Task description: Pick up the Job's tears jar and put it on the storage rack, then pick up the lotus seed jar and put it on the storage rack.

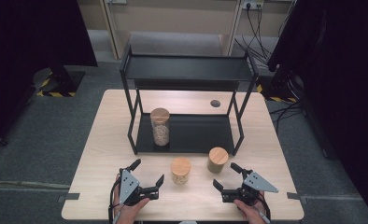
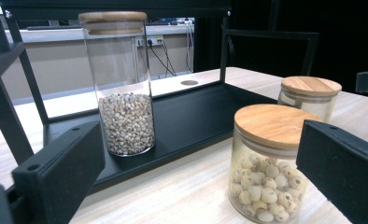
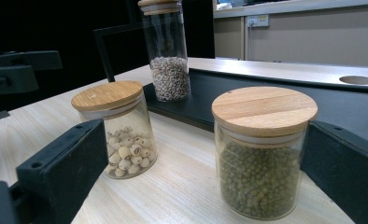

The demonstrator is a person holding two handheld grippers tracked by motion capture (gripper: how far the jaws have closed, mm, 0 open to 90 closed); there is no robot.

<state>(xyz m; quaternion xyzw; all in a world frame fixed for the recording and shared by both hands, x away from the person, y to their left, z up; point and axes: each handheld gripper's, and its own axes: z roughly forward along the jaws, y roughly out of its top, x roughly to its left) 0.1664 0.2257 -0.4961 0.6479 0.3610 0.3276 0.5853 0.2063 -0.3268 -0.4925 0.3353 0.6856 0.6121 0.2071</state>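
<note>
The left gripper and right gripper rest on the wooden table, jaws spread. Between them stands the short bamboo-lidded glass jar of pale round seeds, ungripped.

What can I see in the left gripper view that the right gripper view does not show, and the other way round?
Left gripper view alone: the tall jar's bamboo lid whole, and the rack's upright post.

Right gripper view alone: the green contents of the nearest short jar, and the left gripper at the far left.

Both: all three jars, the black tray and the wooden table.
</note>
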